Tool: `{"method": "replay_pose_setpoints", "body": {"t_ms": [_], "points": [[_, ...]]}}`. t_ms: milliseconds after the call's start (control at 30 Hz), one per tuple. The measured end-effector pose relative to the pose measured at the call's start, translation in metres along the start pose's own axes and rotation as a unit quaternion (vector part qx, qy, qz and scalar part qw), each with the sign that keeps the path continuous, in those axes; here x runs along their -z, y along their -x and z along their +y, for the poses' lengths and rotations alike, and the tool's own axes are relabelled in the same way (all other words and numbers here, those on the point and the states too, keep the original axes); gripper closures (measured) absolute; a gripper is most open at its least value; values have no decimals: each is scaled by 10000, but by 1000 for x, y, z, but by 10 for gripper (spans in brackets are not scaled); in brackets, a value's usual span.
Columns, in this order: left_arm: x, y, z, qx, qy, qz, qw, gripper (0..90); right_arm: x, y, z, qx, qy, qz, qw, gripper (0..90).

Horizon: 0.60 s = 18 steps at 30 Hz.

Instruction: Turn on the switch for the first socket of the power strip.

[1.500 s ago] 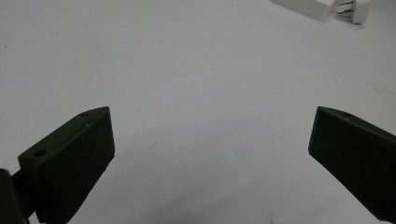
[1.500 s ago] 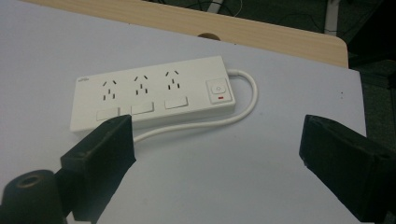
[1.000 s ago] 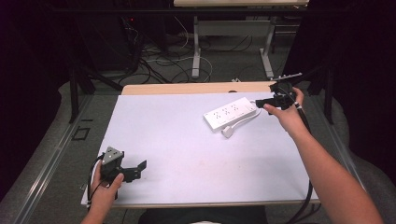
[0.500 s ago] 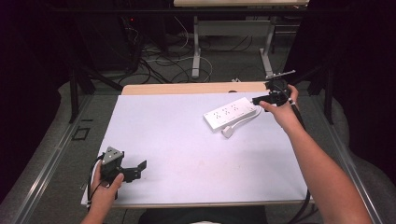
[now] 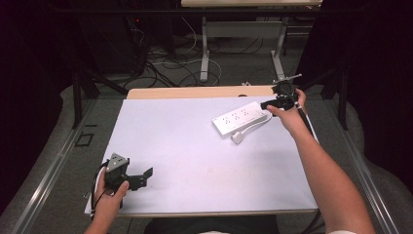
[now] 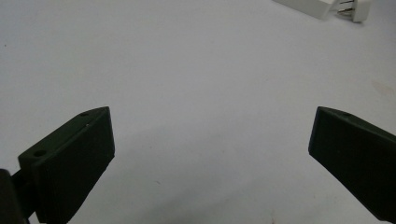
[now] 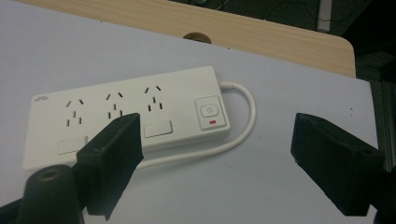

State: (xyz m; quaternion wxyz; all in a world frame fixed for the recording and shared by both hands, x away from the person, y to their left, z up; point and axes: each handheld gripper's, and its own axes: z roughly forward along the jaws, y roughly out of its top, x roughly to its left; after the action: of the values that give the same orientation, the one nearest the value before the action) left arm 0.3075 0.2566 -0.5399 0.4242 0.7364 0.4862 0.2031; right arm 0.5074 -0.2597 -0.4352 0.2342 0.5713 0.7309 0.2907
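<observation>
A white power strip (image 5: 241, 118) with three sockets and a switch (image 7: 208, 112) lies at the back right of the white mat (image 5: 195, 151). Its white cable (image 7: 243, 126) loops round the switch end to a plug (image 5: 237, 138) lying in front of it. My right gripper (image 5: 269, 104) hovers just off the strip's switch end, its jaws wide apart and empty. In the right gripper view, that gripper (image 7: 215, 135) frames the switch end and the cable loop. My left gripper (image 5: 141, 176) rests low at the mat's front left, open and empty. The left gripper view has that gripper (image 6: 210, 126) over bare mat, with the plug (image 6: 351, 9) far off.
A strip of wooden tabletop (image 5: 195, 91) with a round hole (image 7: 196, 37) shows behind the mat. Beyond it are table legs (image 5: 205, 53) and tangled cables (image 5: 165, 63) on the floor. Dark curtains stand on both sides.
My right gripper has moved slightly left and down, closer to the power strip's switch end. The left gripper has stayed put.
</observation>
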Motion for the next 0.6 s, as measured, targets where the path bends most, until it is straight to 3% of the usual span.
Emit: {"method": "replay_pose_setpoints", "body": {"t_ms": [300, 600], "points": [[0, 0, 0, 7, -19, 1, 10000, 2, -14, 3, 1, -24, -60, -87, 9999, 185], [-1, 0, 0, 20, -6, -7, 10000, 2, -26, 8, 3, -236, -40, -112, 9996, 221]]}}
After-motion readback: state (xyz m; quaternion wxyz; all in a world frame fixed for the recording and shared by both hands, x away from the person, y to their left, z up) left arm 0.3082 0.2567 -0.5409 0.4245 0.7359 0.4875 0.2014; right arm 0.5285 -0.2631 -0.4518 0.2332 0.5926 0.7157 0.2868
